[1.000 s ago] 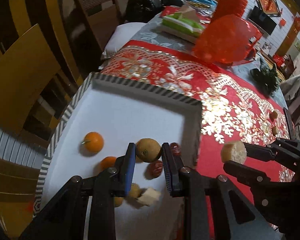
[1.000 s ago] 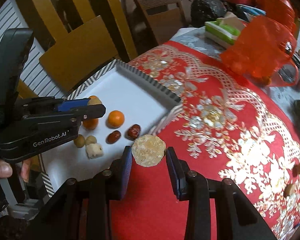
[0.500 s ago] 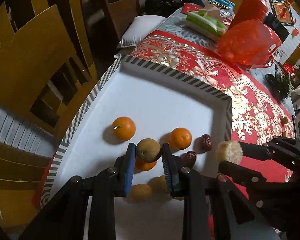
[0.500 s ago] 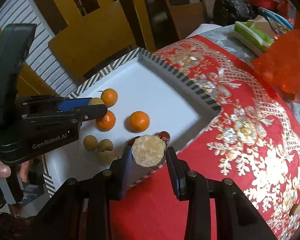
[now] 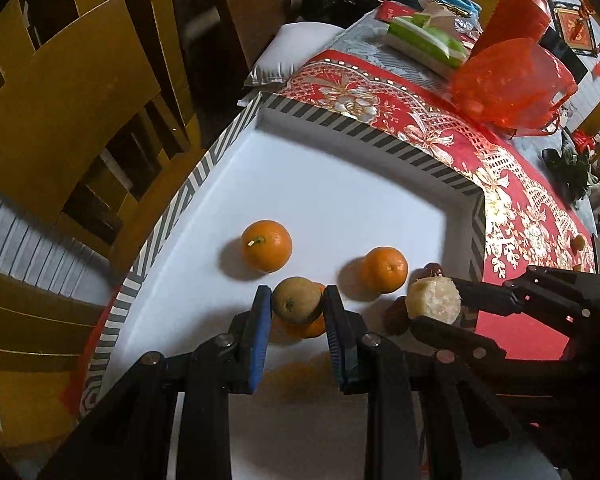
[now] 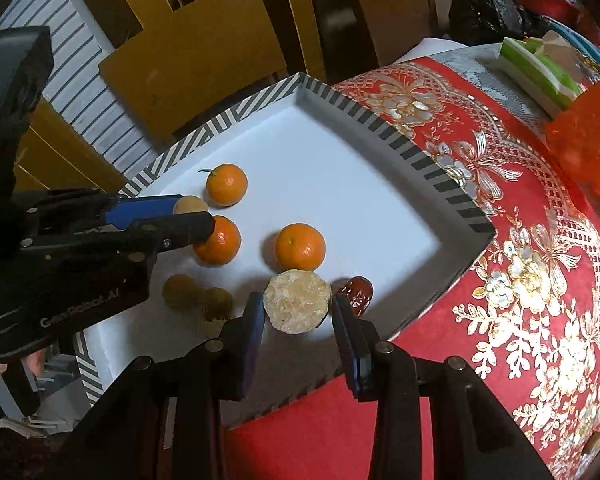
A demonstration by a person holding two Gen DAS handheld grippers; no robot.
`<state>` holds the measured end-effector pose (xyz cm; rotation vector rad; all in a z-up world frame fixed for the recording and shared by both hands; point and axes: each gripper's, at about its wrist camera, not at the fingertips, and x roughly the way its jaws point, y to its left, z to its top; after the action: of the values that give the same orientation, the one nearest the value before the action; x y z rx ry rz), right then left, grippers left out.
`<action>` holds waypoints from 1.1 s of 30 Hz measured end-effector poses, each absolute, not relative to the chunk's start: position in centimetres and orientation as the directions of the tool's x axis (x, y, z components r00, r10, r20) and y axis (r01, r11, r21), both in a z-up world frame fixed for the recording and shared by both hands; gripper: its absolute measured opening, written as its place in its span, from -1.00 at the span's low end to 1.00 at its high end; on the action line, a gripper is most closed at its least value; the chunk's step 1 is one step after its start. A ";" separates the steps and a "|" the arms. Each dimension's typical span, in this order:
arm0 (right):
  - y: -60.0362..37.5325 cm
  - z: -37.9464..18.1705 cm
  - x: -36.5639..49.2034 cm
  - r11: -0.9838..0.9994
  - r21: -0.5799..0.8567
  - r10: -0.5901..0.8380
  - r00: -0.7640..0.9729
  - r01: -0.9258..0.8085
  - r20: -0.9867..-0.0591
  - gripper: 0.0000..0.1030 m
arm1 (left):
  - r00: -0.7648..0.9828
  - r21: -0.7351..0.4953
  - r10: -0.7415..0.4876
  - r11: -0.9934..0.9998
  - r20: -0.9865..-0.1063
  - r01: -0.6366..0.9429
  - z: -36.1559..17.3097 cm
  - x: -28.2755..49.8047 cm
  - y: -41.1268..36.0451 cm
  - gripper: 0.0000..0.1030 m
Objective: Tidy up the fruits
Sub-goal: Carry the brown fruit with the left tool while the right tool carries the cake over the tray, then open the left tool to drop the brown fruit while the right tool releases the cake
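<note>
A red, gold-embroidered cloth point(image 6: 512, 264) is seen covering the tabletop. An orange-red plastic bag point(image 5: 508, 82) and a green-and-white packet point(image 5: 426, 42) are noted upon it. Yellow wooden chairs point(image 5: 66, 108) are observed alongside.

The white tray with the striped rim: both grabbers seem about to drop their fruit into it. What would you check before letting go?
1. Left gripper firmly holding the brownish round fruit: ok.
2. Right gripper firmly holding the pale rough chunk: ok.
3. Both loads over the tray, inside its rim: ok.
4. Free floor under the brownish fruit: not ok, an orange lies right below.
5. Free floor under the chunk: cannot tell; a red date lies close by.
6. The two grippers apart from each other: ok.
</note>
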<state>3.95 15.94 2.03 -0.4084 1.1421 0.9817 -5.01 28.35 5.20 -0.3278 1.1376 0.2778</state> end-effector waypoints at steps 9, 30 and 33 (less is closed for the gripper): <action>16.6 1.4 4.4 0.543 0.196 0.435 0.073 -0.817 -0.898 -0.26 | 0.393 -0.112 0.052 0.917 -0.918 -0.383 5.1 -4.9 28.7 -0.51; 16.1 2.5 4.4 0.534 0.275 0.496 0.033 -0.800 -0.868 0.11 | 0.383 -0.104 0.069 0.905 -0.921 -0.413 5.0 -4.7 28.7 0.30; 15.1 3.1 4.5 0.547 0.268 0.501 0.054 -0.793 -0.864 0.14 | 0.390 -0.100 0.075 0.906 -0.918 -0.411 5.4 -4.5 28.5 0.33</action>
<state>4.48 15.14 3.13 -0.3129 1.1449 1.0074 -4.54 28.51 5.36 -0.3364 1.1337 0.3166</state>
